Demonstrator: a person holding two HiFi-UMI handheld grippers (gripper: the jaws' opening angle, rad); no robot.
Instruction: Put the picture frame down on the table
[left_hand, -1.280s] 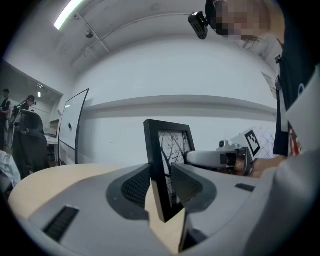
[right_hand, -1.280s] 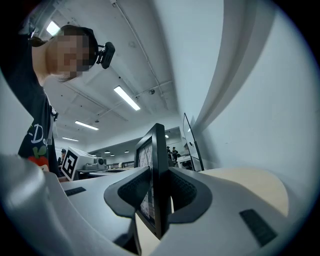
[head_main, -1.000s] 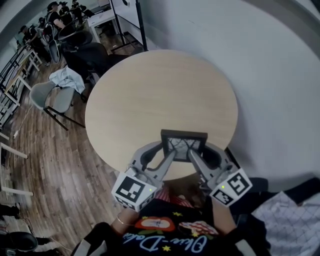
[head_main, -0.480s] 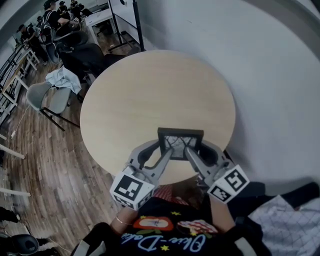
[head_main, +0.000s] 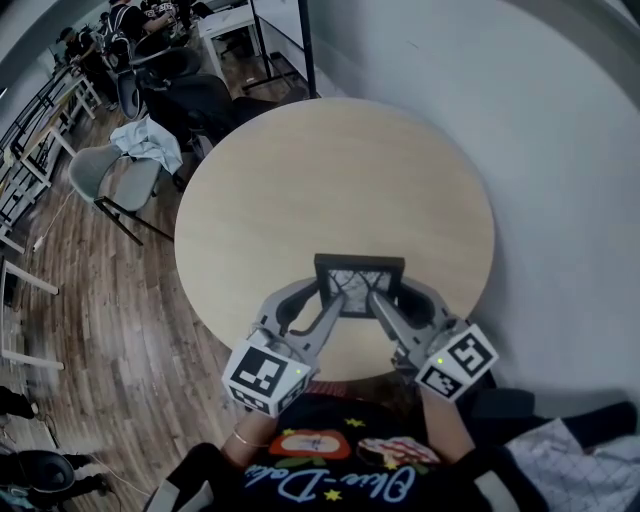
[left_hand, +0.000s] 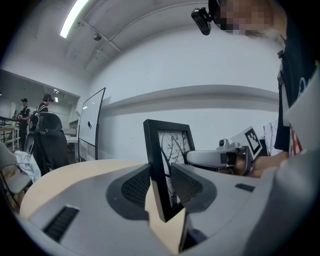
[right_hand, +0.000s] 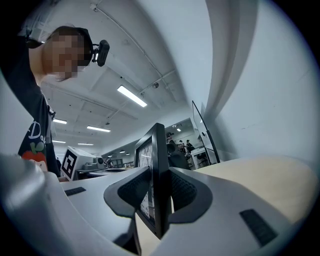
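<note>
The left tool and the right tool are each pinching one side edge of the picture frame, holding it upright between them over the desk, likely so that it lowers evenly.

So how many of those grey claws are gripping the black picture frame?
2. The left gripper holds the black rectangular picture frame by its left edge, the right gripper by its right edge, over the round wooden table.
</note>
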